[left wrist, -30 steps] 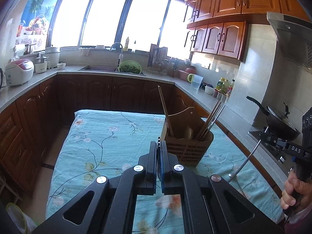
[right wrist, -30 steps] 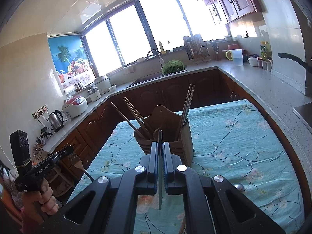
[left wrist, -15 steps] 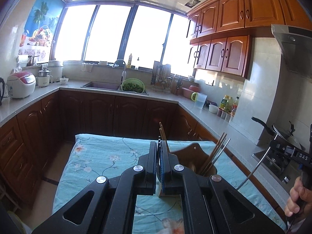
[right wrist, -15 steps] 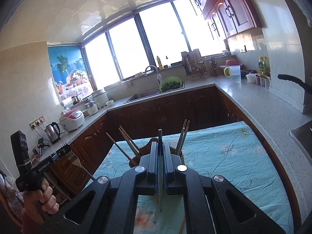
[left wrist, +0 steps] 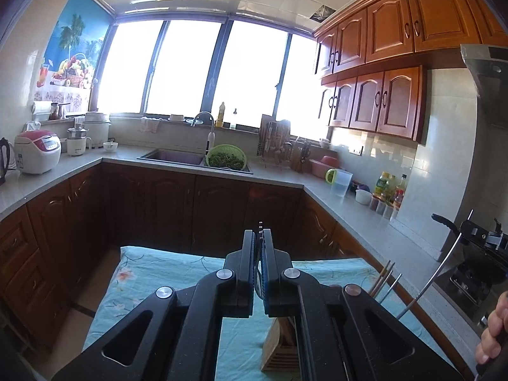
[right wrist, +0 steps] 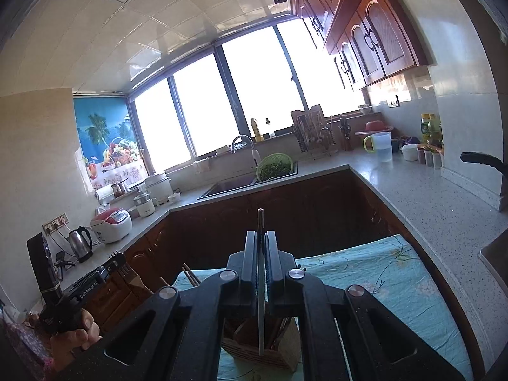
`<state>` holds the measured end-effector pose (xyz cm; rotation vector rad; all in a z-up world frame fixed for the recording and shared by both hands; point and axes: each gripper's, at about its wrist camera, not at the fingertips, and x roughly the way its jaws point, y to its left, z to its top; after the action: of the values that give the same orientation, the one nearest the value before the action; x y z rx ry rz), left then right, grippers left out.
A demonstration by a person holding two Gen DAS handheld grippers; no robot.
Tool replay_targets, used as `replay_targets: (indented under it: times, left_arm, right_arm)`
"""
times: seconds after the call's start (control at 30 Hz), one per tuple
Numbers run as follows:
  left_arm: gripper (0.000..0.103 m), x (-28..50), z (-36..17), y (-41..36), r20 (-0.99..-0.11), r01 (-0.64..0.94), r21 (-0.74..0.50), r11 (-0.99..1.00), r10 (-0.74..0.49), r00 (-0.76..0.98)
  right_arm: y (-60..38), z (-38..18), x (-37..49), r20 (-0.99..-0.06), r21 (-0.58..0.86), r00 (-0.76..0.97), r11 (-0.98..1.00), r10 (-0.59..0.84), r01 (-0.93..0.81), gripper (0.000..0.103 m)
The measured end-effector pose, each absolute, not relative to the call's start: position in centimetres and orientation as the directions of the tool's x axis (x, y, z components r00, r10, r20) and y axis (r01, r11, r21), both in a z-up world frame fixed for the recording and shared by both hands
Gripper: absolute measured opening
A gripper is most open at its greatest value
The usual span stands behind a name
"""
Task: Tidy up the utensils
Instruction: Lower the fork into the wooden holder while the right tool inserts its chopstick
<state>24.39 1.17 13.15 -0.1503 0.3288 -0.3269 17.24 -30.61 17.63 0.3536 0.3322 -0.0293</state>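
Note:
A wooden utensil holder [right wrist: 260, 354] with chopsticks [left wrist: 381, 277] stands on the floral blue tablecloth [right wrist: 374, 289]; in the left wrist view the holder [left wrist: 279, 349] is mostly hidden below my fingers. My right gripper [right wrist: 261, 238] is shut on a thin metal utensil [right wrist: 261, 301] that hangs down over the holder; the same utensil's shaft [left wrist: 428, 281] slants at the right of the left wrist view. My left gripper [left wrist: 260, 236] is shut on a wooden fork, whose tines [right wrist: 123, 270] show at the left in the right wrist view.
Grey counters [left wrist: 365, 222] wrap around the room, with a sink [left wrist: 173, 157], a green colander [left wrist: 226, 159], a rice cooker [left wrist: 38, 150] and a kettle [right wrist: 81, 243]. A pan [left wrist: 470, 241] sits on the stove at the right. Dark cabinets stand beyond the table.
Both grippers have risen and tilted up, so the holder has sunk low in both views. Both stay shut on their utensils.

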Motion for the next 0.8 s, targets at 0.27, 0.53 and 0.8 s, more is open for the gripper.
replay_targets:
  times: [0.27,0.53,0.8]
  left_arm:
    - [0.002,27.6,9.4,-2.8,-0.326,0.293,-0.158,0.943,-0.33,0.886]
    - [0.002,28.7,6.1,-5.8,-0.389,0.34,-0.086,0.937,-0.345,0.854]
    - [0.003,29.2,5.2,-6.7,-0.444,0.376,-0.053,0.925,-0.359,0.821]
  right_arm:
    - [-30.5,13.5,20.0,-0.369,0.333,0.929,0.937,0.025,0.107,0.005]
    - [-30.7,9.0,21.1,-0.444,0.374,0.895,0.918,0.055,0.129,0.005]
    - [-30.5,6.8,21.6,-0.486,0.385,0.871,0.912,0.07,0.141,0.005]
